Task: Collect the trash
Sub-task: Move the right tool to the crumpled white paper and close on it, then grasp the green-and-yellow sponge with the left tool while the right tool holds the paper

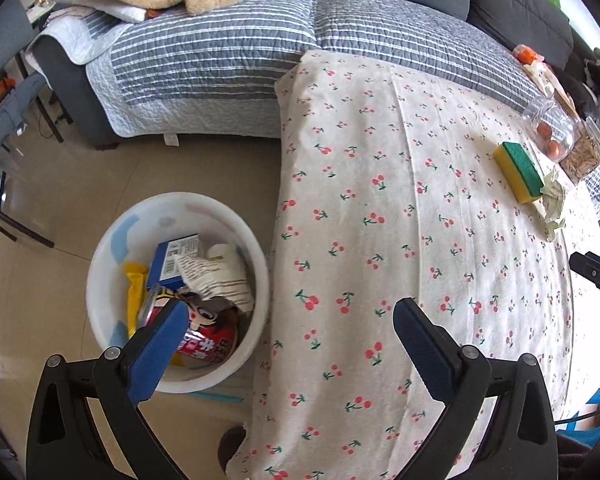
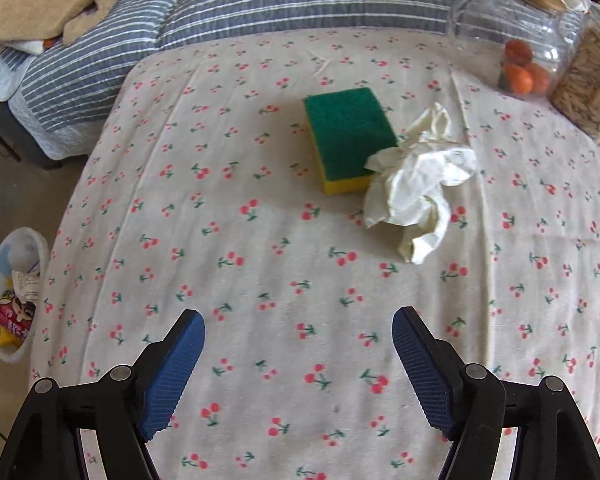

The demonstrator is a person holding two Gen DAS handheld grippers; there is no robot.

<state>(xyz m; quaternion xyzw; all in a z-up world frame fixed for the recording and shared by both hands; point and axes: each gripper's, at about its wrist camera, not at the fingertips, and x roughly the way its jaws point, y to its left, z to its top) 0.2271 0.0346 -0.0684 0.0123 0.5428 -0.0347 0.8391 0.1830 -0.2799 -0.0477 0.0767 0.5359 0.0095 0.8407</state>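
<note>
1. The right claw (image 2: 298,364) was wide open with nothing in it, above the counter (image 2: 260,240) with the cherry cloth.
2. The crumpled tissue (image 2: 416,188) lay on the counter, touching the sponge (image 2: 346,136).
3. The left claw (image 1: 288,344) was open and empty too.
4. The white bin (image 1: 172,280) stood on the floor beside the counter, holding a can (image 1: 204,340) and a blue box (image 1: 172,260).

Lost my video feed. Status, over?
Both grippers open, empty. Crumpled tissue on table, touching sponge. Bin beside table, part full. Path clear.
</note>
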